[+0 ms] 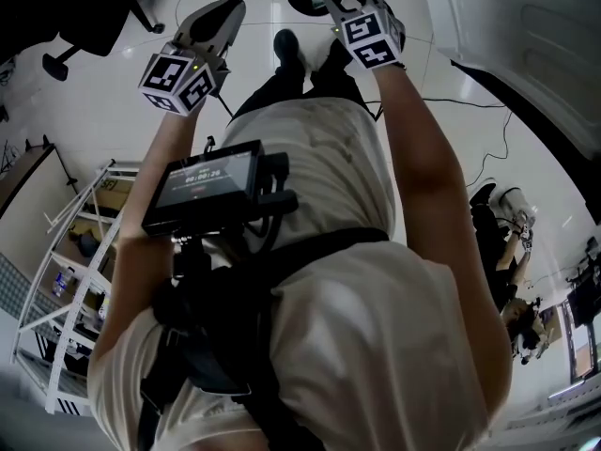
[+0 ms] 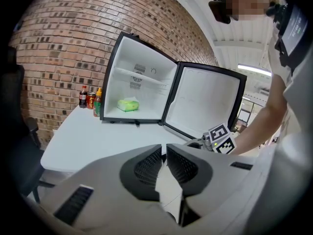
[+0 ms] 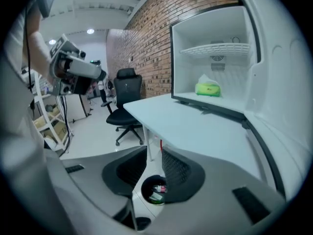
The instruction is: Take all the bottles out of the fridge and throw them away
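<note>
Left claw (image 2: 164, 149): my jaws stand nearly together with a thin slit between the tips. Nothing is in it. The claw faces the open fridge across the surface.
Right claw (image 3: 154, 153): my jaws stand apart with a clear gap and grip nothing. It points downward beside the near edge of the surface.
Bottles (image 2: 91, 100): three stand upright in a tight group on the surface. They are just left of the fridge, at the far side by the brick wall (image 2: 63, 43). They are outside the cabinet and well apart from both claws.
Fridge (image 2: 139, 77): it stands on the white surface (image 2: 98, 136) with its door (image 2: 205, 104) swung wide to the right.
Fridge contents: a green packet (image 2: 128, 105) lies on the cabinet floor, with a wire shelf (image 3: 215, 49) above it.
Bin (image 3: 155, 190): dark and round, it stands on the floor and shows through the gap of my right claw. It holds a few items too small to name.
Surroundings: a black office chair (image 3: 124, 106) stands on the floor at the far left of the surface.
</note>
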{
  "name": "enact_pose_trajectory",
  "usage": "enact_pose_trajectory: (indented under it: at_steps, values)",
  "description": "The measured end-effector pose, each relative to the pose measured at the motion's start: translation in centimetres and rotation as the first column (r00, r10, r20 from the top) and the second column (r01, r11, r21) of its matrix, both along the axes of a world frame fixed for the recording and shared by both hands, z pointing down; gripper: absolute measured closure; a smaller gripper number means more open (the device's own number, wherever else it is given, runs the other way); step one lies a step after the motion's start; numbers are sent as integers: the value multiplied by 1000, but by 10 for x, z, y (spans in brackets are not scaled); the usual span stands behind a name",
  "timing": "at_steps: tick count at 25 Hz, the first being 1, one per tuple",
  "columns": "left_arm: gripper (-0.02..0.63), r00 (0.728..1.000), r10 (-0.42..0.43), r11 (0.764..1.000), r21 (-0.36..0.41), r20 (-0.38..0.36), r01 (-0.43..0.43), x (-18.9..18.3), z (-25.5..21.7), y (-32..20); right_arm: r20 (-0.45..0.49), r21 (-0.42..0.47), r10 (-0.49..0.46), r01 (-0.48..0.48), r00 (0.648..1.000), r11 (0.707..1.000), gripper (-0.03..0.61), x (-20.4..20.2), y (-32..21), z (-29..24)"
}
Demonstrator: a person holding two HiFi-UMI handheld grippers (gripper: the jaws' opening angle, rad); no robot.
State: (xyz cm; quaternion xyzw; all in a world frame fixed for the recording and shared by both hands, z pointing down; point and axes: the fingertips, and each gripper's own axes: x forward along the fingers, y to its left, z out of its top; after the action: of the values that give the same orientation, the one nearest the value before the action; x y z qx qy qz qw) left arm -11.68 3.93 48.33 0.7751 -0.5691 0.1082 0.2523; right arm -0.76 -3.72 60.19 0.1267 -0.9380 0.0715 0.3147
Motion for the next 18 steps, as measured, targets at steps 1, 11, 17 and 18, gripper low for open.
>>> enact_pose_trajectory:
  at_steps: [1,11,17,18]
  values:
    - [569,1000,0,1000,5,0,0,0,-1,-2,32,-14,13,-13,999,1000,472,-2,-1,-9]
    - [571,999,-33,995,96,-14,34,-11,-20,-26,304,-40,80,-72,949,997,479,-21,-14,-118]
    - [571,1000,14,976,216,0,-13,0,-61,-52,446,-28,86,-82,891,996,479,-14,-12,-189]
    - [571,1000,19,972,236,-2,-18,1,-68,-55,465,-22,84,-83,882,996,483,-13,-11,-199]
